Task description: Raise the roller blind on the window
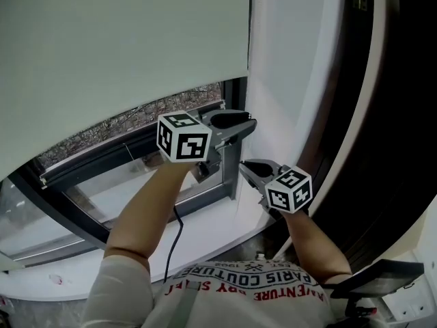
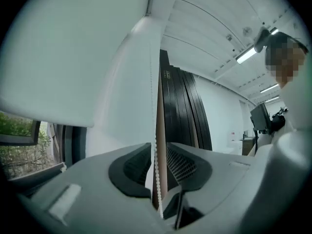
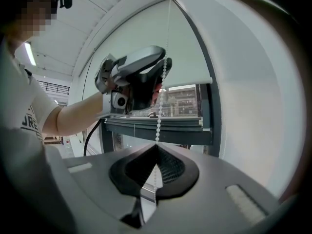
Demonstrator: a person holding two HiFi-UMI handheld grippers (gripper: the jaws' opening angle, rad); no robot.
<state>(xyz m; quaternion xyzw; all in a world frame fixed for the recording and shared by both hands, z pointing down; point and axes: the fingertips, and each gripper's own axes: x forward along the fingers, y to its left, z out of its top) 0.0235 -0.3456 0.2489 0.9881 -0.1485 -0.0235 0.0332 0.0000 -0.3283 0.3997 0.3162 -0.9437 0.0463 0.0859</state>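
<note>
Only the gripper views show the bead chain (image 3: 159, 121). It hangs vertically by the window's right edge and runs loose between the parted jaws of the left tool (image 2: 158, 155), which is the higher of the 2. The right tool (image 3: 155, 150) below is clamped shut on it. The head view shows the roller blind (image 1: 123, 46) covering the upper window, its bottom edge lying crosswise above the dark window frame (image 1: 102, 176). Black panels (image 1: 389, 115) stand just to the right.
</note>
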